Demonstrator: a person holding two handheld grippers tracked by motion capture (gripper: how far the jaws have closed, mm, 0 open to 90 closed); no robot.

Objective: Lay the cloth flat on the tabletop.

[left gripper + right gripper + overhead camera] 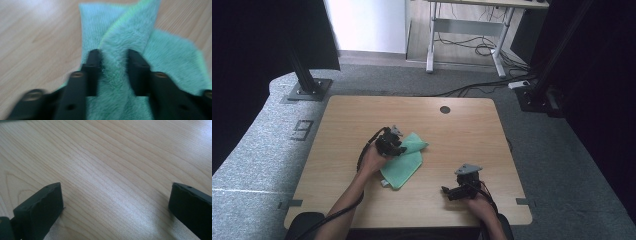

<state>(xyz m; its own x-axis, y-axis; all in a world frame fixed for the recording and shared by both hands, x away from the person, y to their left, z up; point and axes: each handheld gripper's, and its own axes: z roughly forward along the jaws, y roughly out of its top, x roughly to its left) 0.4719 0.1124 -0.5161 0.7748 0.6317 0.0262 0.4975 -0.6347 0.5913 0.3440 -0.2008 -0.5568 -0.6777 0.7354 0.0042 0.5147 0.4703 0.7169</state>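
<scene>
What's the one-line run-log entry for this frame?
left gripper: fingers pinching fold of green microfiber cloth | right gripper: open over bare wooden table | cloth: partly folded, flat on table

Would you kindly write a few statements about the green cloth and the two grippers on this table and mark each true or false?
1. A fold of the green cloth lies between the jaws of the left gripper. True.
2. The right gripper holds a corner of the cloth. False: its jaws stand wide apart over bare wood, with nothing between them.
3. The cloth lies on a wooden table. True.
4. The cloth is spread out flat in one layer. False: it is folded over itself, with a raised ridge running through the left gripper's jaws.
5. In the high view the right gripper sits on top of the cloth. False: it is off to the cloth's right, apart from it.
</scene>
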